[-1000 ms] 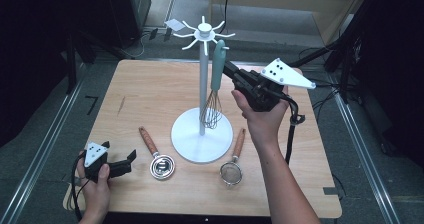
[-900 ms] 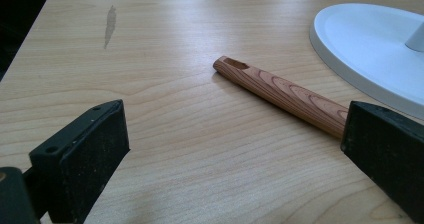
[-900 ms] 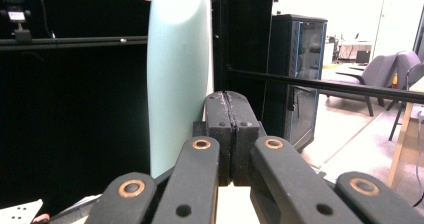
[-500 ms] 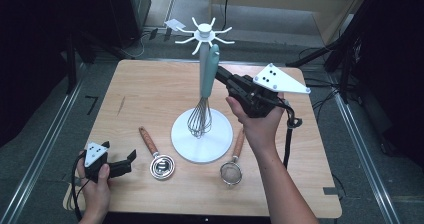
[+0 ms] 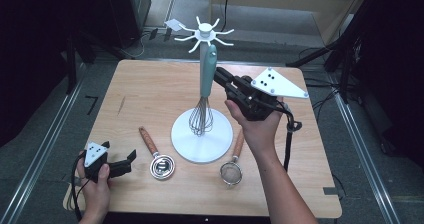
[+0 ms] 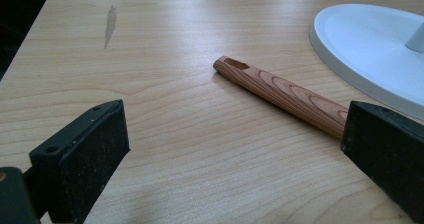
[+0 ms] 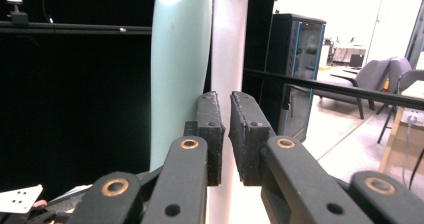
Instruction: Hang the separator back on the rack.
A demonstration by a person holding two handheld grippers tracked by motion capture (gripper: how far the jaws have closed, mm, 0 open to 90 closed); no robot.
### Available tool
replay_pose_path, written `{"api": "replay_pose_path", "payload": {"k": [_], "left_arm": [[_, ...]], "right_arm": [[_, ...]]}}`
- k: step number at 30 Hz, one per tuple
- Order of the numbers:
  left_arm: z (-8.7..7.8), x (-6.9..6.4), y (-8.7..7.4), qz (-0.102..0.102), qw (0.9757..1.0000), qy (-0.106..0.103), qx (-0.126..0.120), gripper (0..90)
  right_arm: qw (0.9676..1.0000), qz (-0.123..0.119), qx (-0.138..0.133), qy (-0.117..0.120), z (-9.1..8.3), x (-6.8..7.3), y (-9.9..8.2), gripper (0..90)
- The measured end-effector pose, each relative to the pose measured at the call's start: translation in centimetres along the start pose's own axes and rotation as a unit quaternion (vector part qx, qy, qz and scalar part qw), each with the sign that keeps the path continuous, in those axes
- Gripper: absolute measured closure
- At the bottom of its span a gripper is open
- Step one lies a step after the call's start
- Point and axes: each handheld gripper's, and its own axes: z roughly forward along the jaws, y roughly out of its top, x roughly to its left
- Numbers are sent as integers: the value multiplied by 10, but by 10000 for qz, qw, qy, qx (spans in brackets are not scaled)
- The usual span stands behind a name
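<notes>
A teal-handled whisk [image 5: 205, 91] hung from the white rack [image 5: 202, 84] at mid-table. The right gripper [image 5: 224, 80], just beside the handle, had its jaws cracking open, nothing between them. The left gripper [image 5: 131, 156] sat wide open and empty near the front edge (bare wood ahead).

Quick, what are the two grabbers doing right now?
Left gripper: open wide, holding nothing.
Right gripper: jaws just opening a crack, nothing between them; whisk hangs beside them.
</notes>
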Motion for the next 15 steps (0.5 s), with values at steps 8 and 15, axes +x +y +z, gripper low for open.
{"api": "replay_pose_path", "payload": {"k": [8,15], "left_arm": [[0,0,0,0,10000,4,-5,0],[0,-1,0,9,10000,32,-8,0]], "right_arm": [[9992,40,311,-234,-13,-9,-20,824],[9974,182,588,-367,-29,-19,-47,824]]}}
